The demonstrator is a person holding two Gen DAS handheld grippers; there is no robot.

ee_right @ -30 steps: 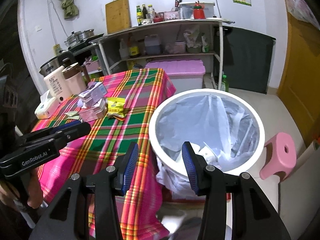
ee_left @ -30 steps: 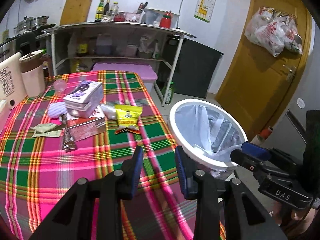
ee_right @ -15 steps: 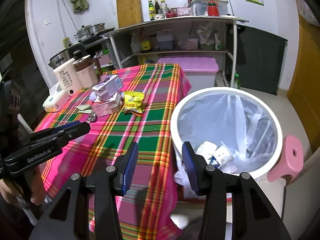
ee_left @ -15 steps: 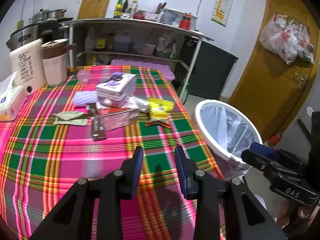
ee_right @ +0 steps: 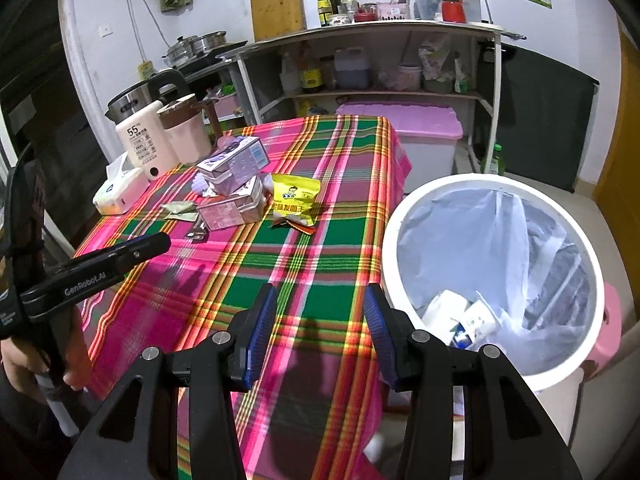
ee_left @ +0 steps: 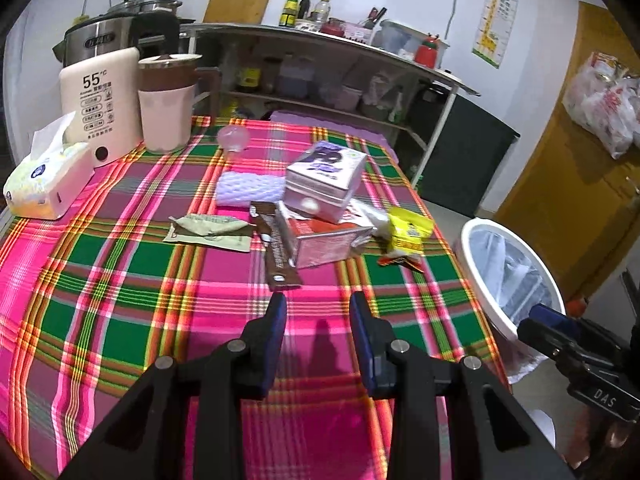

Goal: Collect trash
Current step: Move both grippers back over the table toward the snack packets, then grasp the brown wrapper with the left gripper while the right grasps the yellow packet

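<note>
Trash lies mid-table on the plaid cloth: two stacked pink cartons (ee_left: 325,196) (ee_right: 234,184), a yellow snack bag (ee_left: 408,232) (ee_right: 294,199), a brown wrapper (ee_left: 280,256), a green-beige wrapper (ee_left: 208,232) and a lilac foam net (ee_left: 248,190). A white bin (ee_right: 496,280) (ee_left: 508,280) lined with a bag stands at the table's right edge, with cartons inside. My left gripper (ee_left: 318,316) is open and empty, just short of the brown wrapper. My right gripper (ee_right: 320,312) is open and empty over the table's near right edge, beside the bin.
A tissue box (ee_left: 44,184), a white dispenser (ee_left: 102,116) and a pink jug (ee_left: 166,104) stand at the far left of the table. A shelf unit (ee_right: 372,60) and a pink-lidded tub (ee_right: 416,132) are behind. A pink stool (ee_right: 610,320) stands beyond the bin.
Both grippers swung left, from the bin toward the table. The left gripper moved closer to the trash pile. Both stayed open.
</note>
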